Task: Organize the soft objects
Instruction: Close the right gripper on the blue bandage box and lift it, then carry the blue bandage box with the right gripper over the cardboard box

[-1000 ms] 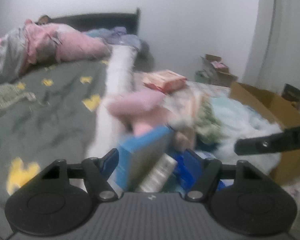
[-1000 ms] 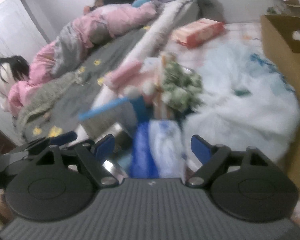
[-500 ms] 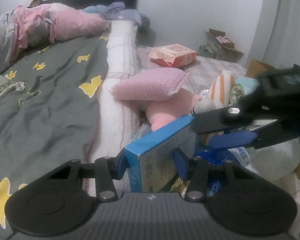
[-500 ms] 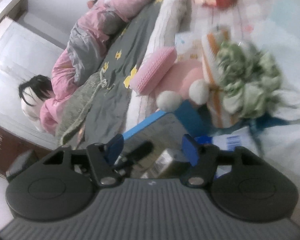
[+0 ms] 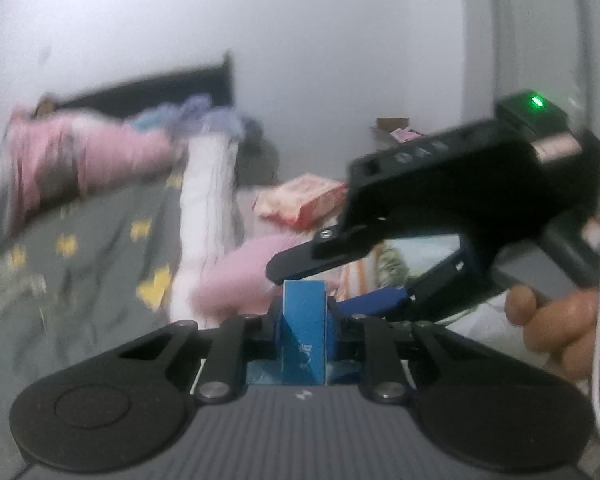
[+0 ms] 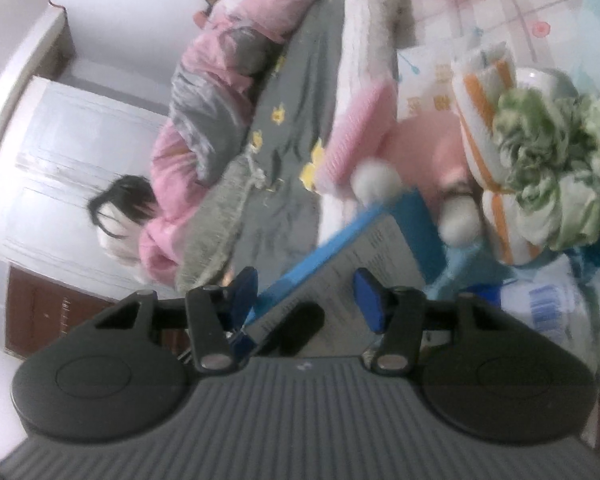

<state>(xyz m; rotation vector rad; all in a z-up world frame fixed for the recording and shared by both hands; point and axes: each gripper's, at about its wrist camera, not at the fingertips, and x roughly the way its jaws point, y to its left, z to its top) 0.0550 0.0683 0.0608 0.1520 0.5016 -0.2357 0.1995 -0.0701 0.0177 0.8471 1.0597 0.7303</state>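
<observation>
a blue box [image 5: 303,332] is gripped edge-on in the narrow jaws of the left gripper [image 5: 303,322], which are closing and pressed against its sides; the same blue box [image 6: 340,264] is seen in the right wrist view lying between the wider jaws of the right gripper [image 6: 306,294], which are also closing, though contact of both pads cannot be told. the box is held just above the heap of soft things on the bed [image 6: 296,92]: a pink plush [image 6: 428,148], an orange-striped cloth [image 6: 484,92] and a green-and-white bundle [image 6: 556,160]. the step in hand is judged to be lifting the box clear of the pile; next, a steady two-handed carry to a sorting place is called for, with nothing dragged along
</observation>
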